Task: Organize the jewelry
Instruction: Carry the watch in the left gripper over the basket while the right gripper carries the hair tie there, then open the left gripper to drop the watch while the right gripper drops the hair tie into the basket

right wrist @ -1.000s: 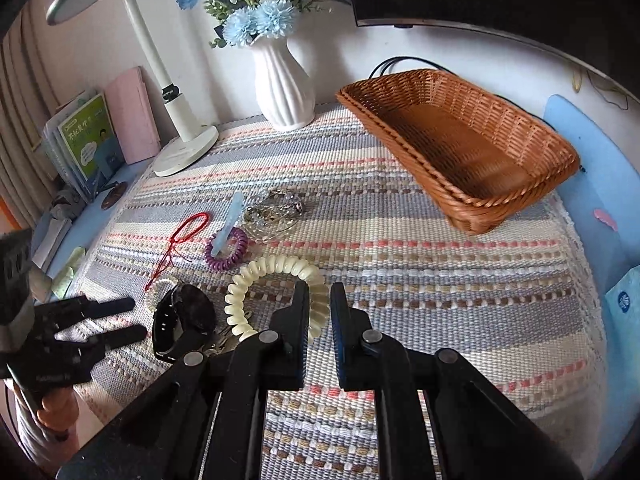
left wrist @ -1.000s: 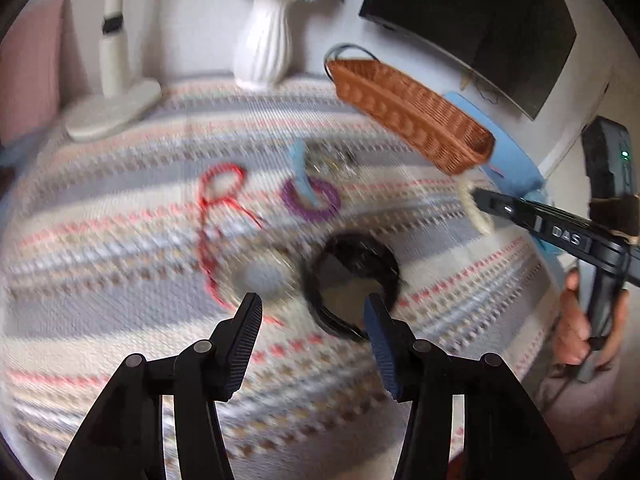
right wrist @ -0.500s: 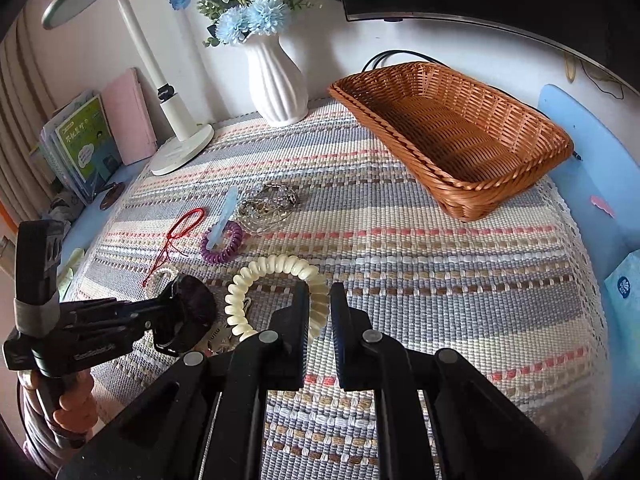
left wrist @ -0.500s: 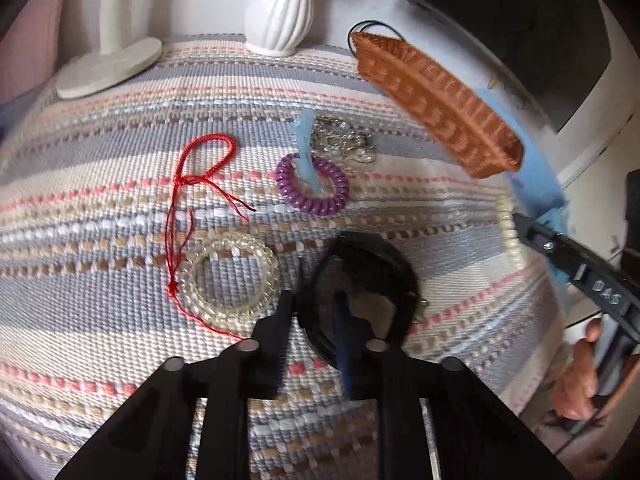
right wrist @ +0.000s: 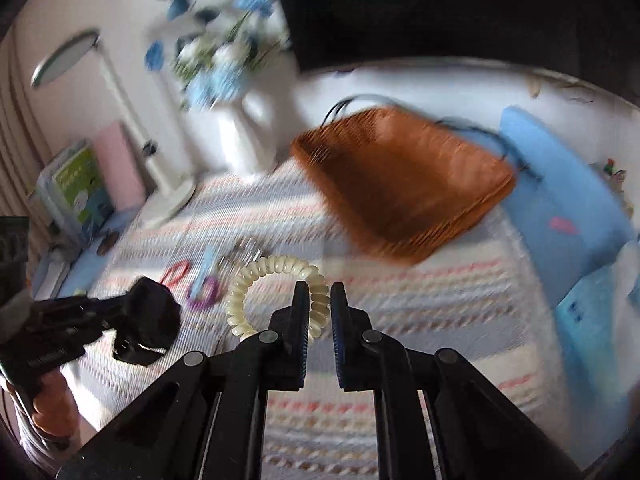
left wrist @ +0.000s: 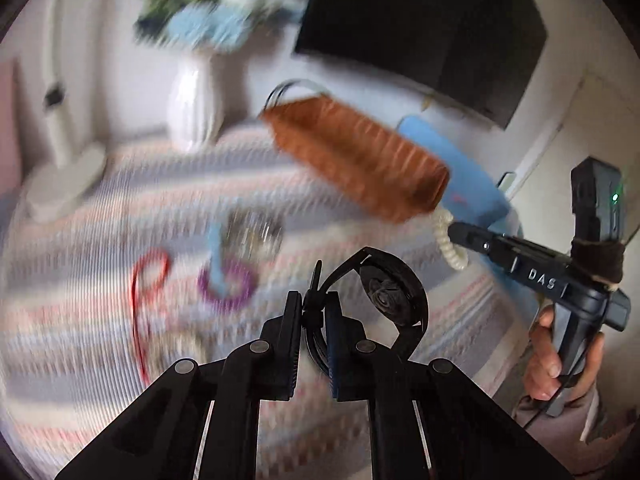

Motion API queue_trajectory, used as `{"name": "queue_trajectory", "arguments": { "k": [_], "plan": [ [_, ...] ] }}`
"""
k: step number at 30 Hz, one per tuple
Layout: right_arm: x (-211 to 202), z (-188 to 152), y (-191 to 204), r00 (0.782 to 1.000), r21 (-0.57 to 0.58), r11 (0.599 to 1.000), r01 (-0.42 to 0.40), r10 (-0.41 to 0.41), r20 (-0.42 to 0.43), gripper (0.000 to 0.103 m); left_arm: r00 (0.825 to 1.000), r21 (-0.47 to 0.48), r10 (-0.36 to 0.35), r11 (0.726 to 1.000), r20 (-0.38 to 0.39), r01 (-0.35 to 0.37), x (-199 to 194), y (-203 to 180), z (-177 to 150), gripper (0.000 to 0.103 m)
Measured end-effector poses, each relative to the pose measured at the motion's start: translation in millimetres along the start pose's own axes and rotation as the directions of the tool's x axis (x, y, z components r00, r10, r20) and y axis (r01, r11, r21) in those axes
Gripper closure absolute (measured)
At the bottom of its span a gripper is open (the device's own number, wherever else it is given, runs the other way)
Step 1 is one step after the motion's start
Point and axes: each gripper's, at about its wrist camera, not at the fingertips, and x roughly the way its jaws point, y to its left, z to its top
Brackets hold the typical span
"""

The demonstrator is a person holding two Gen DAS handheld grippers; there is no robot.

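The black hair band is pinched between the closing jaws of the left gripper, lifted clear of the striped cloth on the desk; the cream coil bracelet is clamped in the shut jaws of the right gripper, also raised; nearer than the wicker basket lie the purple coil band and red cord, blurred.
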Motion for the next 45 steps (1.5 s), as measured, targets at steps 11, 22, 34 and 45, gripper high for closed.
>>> {"name": "queue_trajectory", "arguments": {
  "k": [11,22,34,45],
  "plan": [
    [56.4,100.2,-94.0,0.973,0.121,0.965,0.231,-0.231,-0.014,0.090,0.997,0.092,-0.080,0.993,0.012,0.079,97.9,-37.2,153.9,0.092],
    [123.6,101.3,-114.5,0.948,0.097,0.949,0.301,-0.286,-0.139,0.090,0.986,0.182,-0.018,0.982,-0.164,0.048,215.2,-58.1,152.0,0.092],
    [120.8,97.8,-122.5,0.963,0.158,0.955,0.250,-0.228,-0.145,0.076,0.988,0.268,0.022,0.963,-0.154,0.020,215.7,-77.4,137.3,0.084],
    [70.8,93.1,-96.7,0.977,0.197,0.958,0.210,-0.196,-0.086,0.075,0.998,0.280,0.060,0.958,-0.004,-0.056,98.0,-66.4,120.4,0.076]
  ]
}}
